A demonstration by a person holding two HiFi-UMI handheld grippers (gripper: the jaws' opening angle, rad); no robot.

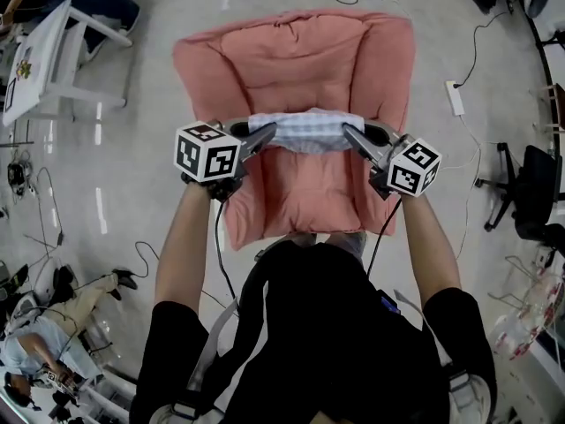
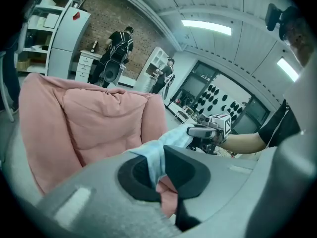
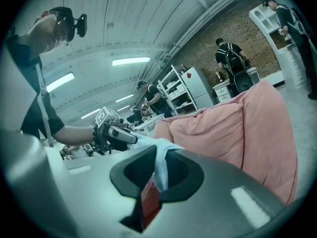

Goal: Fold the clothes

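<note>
My left gripper (image 1: 267,134) is pinched tight on one end of the pale blue-and-white checked cloth garment (image 1: 306,131), and my right gripper (image 1: 350,134) is pinched tight on the other end. Each gripper view shows fabric running down between pads that are pressed together on it. The garment spans between them as a bunched band across the big pink padded cushion chair (image 1: 296,56), about where its back meets its seat. I cannot tell whether it rests on the padding.

I take the step in hand to be laying the garment out flat for a fold. I'd hold both ends level and the band taut, bring them down together, and let go only once the cloth lies on the seat; otherwise it would likely slump into a heap. An uneven tug could slip an end out of a pinch.

The chair's raised sides stand close outside both grippers, so I have little room to spread sideways, and the backrest rises ahead. Past the chair the grey floor (image 1: 141,175) is open; a white power strip (image 1: 455,98) lies to the right, well apart.
</note>
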